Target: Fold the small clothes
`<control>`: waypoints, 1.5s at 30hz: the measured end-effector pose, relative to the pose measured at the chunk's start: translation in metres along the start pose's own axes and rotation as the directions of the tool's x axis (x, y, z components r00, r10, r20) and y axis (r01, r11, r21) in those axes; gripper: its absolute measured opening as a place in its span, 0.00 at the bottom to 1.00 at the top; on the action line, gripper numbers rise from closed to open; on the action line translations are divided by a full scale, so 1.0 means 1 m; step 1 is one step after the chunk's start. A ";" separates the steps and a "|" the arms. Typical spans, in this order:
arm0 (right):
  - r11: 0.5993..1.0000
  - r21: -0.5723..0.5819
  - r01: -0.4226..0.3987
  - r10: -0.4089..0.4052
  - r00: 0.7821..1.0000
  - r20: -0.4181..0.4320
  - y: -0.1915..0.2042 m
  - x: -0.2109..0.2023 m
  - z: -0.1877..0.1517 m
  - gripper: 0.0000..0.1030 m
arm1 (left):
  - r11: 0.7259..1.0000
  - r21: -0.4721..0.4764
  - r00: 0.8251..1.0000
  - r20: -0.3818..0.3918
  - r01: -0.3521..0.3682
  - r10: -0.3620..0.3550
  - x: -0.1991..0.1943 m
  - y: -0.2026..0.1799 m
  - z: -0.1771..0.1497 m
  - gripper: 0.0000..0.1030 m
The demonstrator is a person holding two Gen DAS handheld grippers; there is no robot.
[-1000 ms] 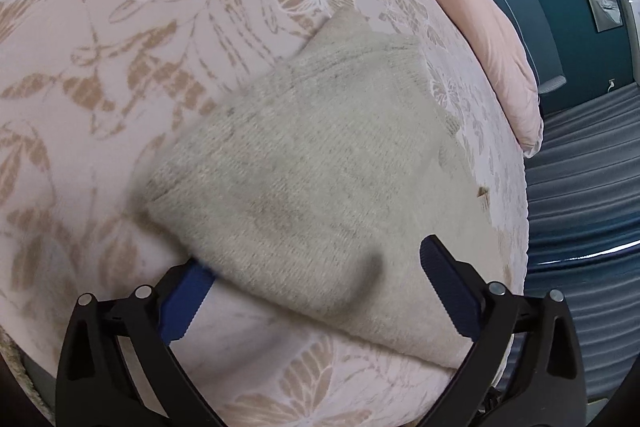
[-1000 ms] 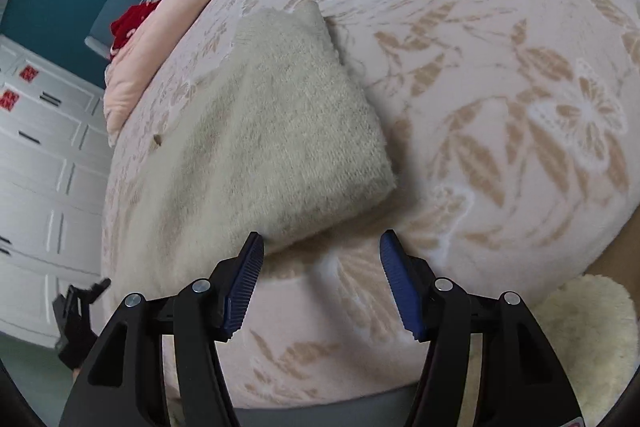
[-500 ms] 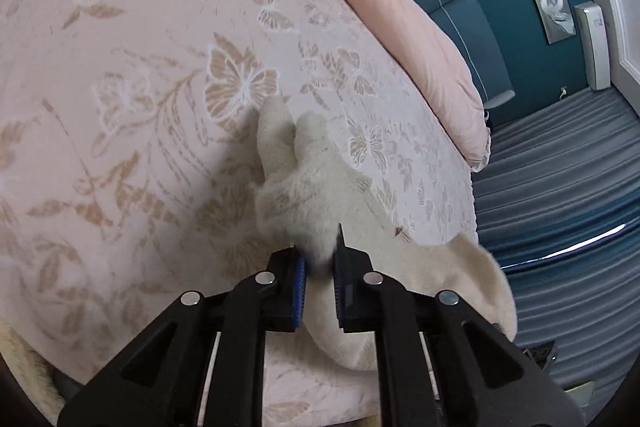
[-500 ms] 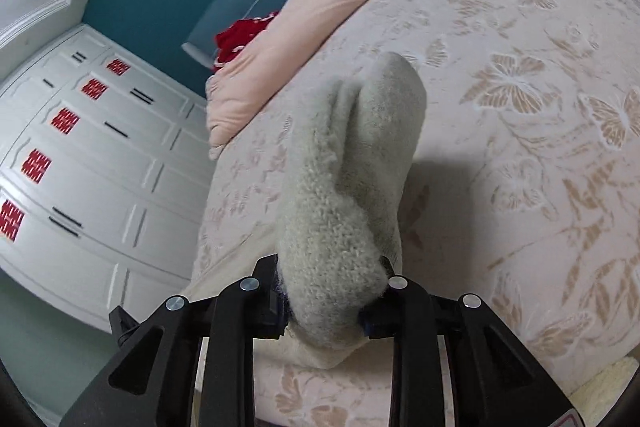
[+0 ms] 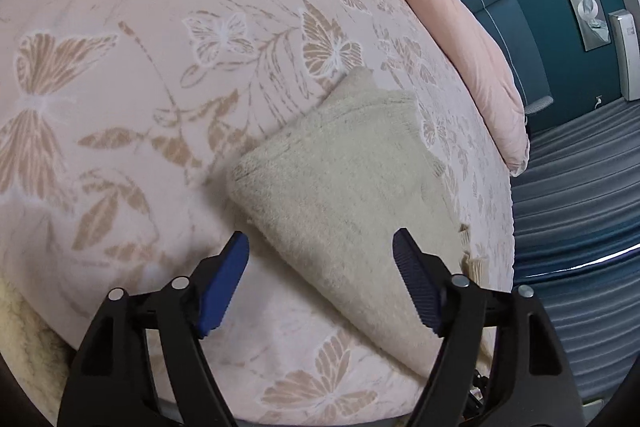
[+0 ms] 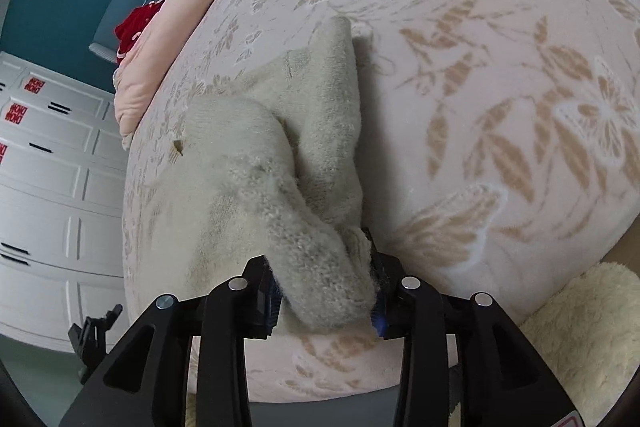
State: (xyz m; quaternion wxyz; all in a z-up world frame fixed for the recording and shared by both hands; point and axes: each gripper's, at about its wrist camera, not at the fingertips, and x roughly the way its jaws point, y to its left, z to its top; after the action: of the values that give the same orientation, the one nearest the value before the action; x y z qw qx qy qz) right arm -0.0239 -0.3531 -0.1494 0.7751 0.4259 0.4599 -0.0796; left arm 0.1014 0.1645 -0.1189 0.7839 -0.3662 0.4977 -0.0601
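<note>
Pale pink bedding printed with tan butterflies and leaves covers the bed [image 5: 168, 75], and my cream knit [image 5: 352, 195] lies on it near the foot edge, on the side away from the peach quilt [image 5: 472, 39] by the teal headboard.

My right gripper [image 6: 326, 301] has its fingers [image 6: 269, 301] clamped on a bunched corner of the knit, lifting that corner into a thick ridge above the layers lying flat on the bed. My left gripper [image 5: 320, 279] has its fingers [image 5: 224, 279] spread wide, straddling the near edge of the knit and gripping nothing.

I judge this to be mid-fold: one corner is in my grip and the other side is free. Next, I would carry the pinched corner across the knit toward the quilt and lay it flat, edges matched. My left fingers would need to pin or take the near edge so the lower layers don't drag along.

The knit is fuzzy, loopy wool, thick and limp; it sags between supports and holds soft rounded creases, not sharp ones. Its pile should cling to the textured bedding, so I expect it to pull rather than slide. A fluffy cream rug [image 6: 580, 339] lies below the foot of the bed.
</note>
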 end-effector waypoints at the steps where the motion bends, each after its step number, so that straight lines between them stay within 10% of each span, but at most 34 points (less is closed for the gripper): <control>1: 1.000 -0.003 0.003 -0.003 1.000 0.001 0.002 0.002 0.001 0.41 | 1.000 -0.020 1.000 -0.003 -0.009 0.009 0.008 0.001 0.004 0.71; 6: 0.998 0.059 -0.010 0.011 1.000 -0.015 0.007 0.023 0.014 0.35 | 0.990 -0.143 0.998 -0.060 0.002 -0.010 0.050 0.007 0.019 0.73; 8: 0.997 0.067 -0.044 0.047 0.998 -0.037 0.017 0.026 0.026 0.29 | 0.981 -0.181 0.993 -0.084 0.072 -0.088 0.057 0.006 0.027 0.22; 9: 0.994 0.061 -0.087 0.089 0.996 -0.031 0.026 0.020 0.034 0.28 | 0.971 -0.206 0.986 -0.095 0.118 -0.140 0.056 0.003 0.032 0.15; 16: 0.899 -0.103 -0.426 0.431 0.902 0.027 0.103 -0.068 0.076 0.25 | 0.956 -0.021 0.955 0.055 0.294 -0.293 -0.060 -0.053 0.034 0.13; 23: 0.987 0.159 -0.030 0.046 0.994 -0.103 -0.027 0.009 0.032 0.26 | 0.995 -0.081 0.995 -0.068 0.064 -0.070 -0.031 0.022 -0.017 0.15; 26: 0.959 0.271 -0.076 0.074 0.997 0.019 -0.055 -0.012 0.011 0.29 | 0.989 -0.144 0.998 -0.057 0.015 -0.024 -0.016 0.052 -0.036 0.17; 32: 0.983 -0.148 0.106 -0.086 0.987 0.136 0.028 -0.050 0.018 0.47 | 0.998 -0.068 0.999 -0.048 -0.009 0.006 -0.015 0.045 -0.036 0.22; 38: 0.769 -0.585 0.258 -0.226 0.966 0.127 0.110 0.031 0.012 0.62 | 0.996 -0.087 0.999 -0.040 -0.022 0.019 -0.014 0.052 -0.042 0.28; 39: 0.720 -0.636 0.278 -0.267 0.957 0.117 0.117 0.049 0.010 0.55 | 0.995 -0.093 0.999 -0.042 -0.021 0.017 -0.015 0.053 -0.042 0.28; 40: 0.671 -0.685 0.285 -0.301 0.948 0.099 0.121 0.066 0.010 0.18 | 0.996 -0.092 0.999 -0.044 -0.023 0.019 -0.015 0.053 -0.041 0.28; 41: 0.641 -0.708 0.296 -0.323 0.941 0.100 0.125 0.075 0.015 0.08 | 0.996 -0.086 0.999 -0.045 -0.028 0.024 -0.016 0.052 -0.040 0.28; 45: 0.911 -0.295 0.289 -0.253 0.955 0.154 0.086 0.049 0.089 0.14 | 0.997 -0.071 0.998 -0.045 -0.041 0.038 -0.016 0.051 -0.040 0.28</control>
State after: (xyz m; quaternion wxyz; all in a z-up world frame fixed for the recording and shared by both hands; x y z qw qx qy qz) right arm 0.1057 -0.3514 -0.1177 0.8388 0.2242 0.4771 -0.1361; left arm 0.0468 0.1879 -0.1490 0.7603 -0.3829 0.5237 -0.0345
